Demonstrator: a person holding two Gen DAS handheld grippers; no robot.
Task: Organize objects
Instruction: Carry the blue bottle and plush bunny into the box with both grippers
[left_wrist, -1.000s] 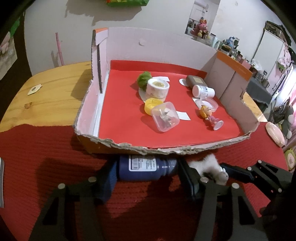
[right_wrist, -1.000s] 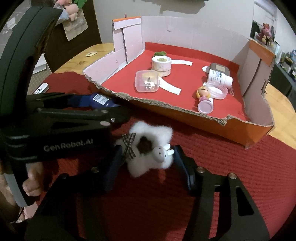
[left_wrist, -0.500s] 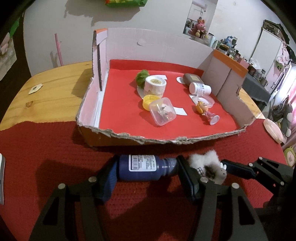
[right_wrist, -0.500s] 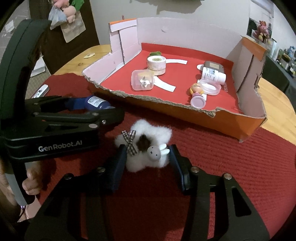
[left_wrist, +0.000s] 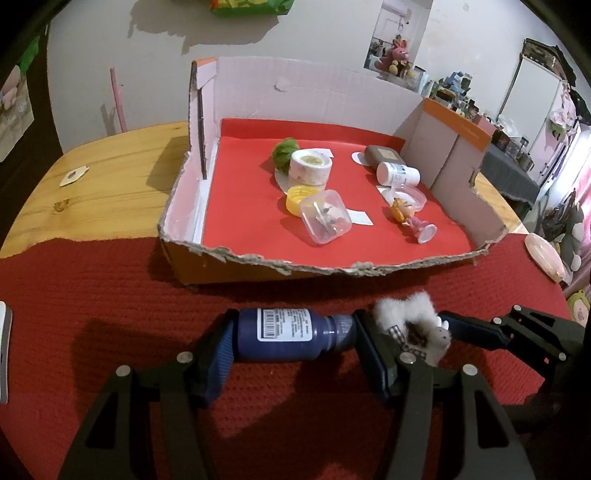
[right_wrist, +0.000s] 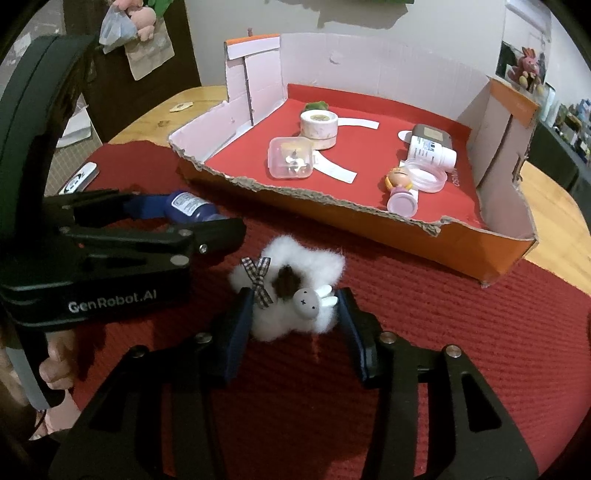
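Cardboard tray (left_wrist: 436, 258) at worktop (left_wrist: 110, 184) rear, already stocked; likely the drop-off. Nearer, on red mat (right_wrist: 480, 332): left hand-held gripper (left_wrist: 293, 338) clamped endwise on dark blue bottle (left_wrist: 284, 334), ready for lifting. Right hand-held gripper (right_wrist: 295, 314) closing around fluffy white toy (right_wrist: 295, 295), pads touching fur.

The left gripper (left_wrist: 291, 347) is a black frame of angular, cut-out arms with silver round screw heads at the joints, and its fingers (left_wrist: 218, 354) carry dark blue ribbed pads. The right gripper (right_wrist: 295, 328) has the same black arms, silver screws and blue-padded fingers (right_wrist: 236, 332). From the right wrist view, the left one's body bears white "GenRobot.AI" lettering below a broad curved black housing.
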